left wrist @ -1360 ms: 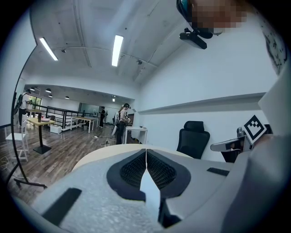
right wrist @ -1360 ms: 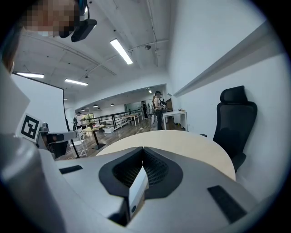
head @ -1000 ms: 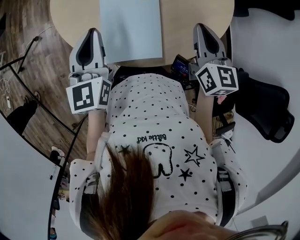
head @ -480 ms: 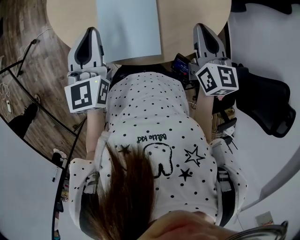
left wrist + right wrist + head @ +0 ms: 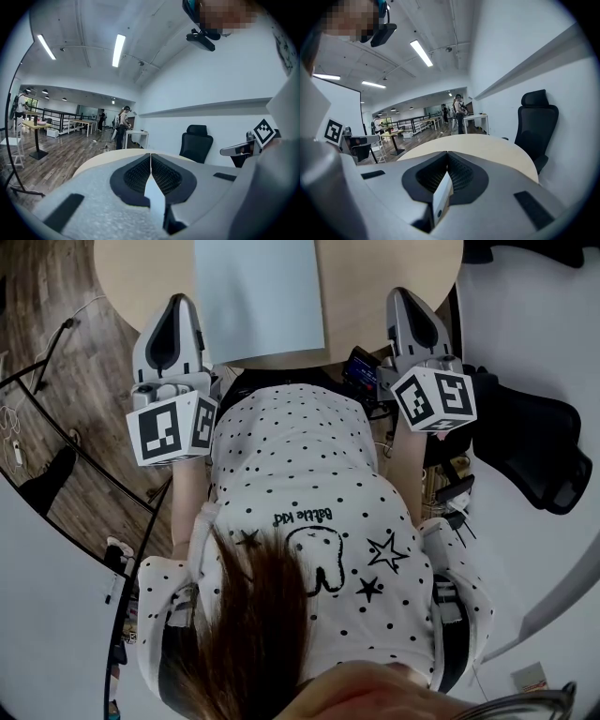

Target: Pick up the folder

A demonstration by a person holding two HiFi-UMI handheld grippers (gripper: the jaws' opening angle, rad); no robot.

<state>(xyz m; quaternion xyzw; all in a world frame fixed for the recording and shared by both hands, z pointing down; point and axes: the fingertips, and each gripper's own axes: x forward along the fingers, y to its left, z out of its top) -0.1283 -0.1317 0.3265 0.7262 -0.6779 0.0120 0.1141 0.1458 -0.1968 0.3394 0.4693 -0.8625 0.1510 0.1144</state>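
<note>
Here, in the head view, one pale blue folder (image 5: 258,296) lies flat on the round wooden bench (image 5: 394,277). Its near edge comes close to the bench's near rim. The left gripper (image 5: 176,304) hangs just left of that edge and the right gripper (image 5: 405,294) well to its right, and neither touches it. There are two grippers, one folder and one bench, with one black chair (image 5: 530,460) at the right.

In the left gripper view, the left gripper (image 5: 150,159) has its ribbed fingers (image 5: 138,174) pressed together with nothing between them. Only the bench rim (image 5: 96,161) shows beyond; the folder is out of sight. One chair (image 5: 197,140) stands far off.

In the right gripper view, the right gripper (image 5: 447,159) is likewise closed and empty, its fingers (image 5: 461,174) meeting along one line. The bench (image 5: 492,150) lies ahead, bare where it shows, and one chair (image 5: 536,122) stands to the right.

The folder looks thin, light and smooth, and would likely sag if held by one corner. Lying flat, it gives little to pinch. The near edge seems the best hold, perhaps drawn past the rim first, with one gripper at each near corner.
</note>
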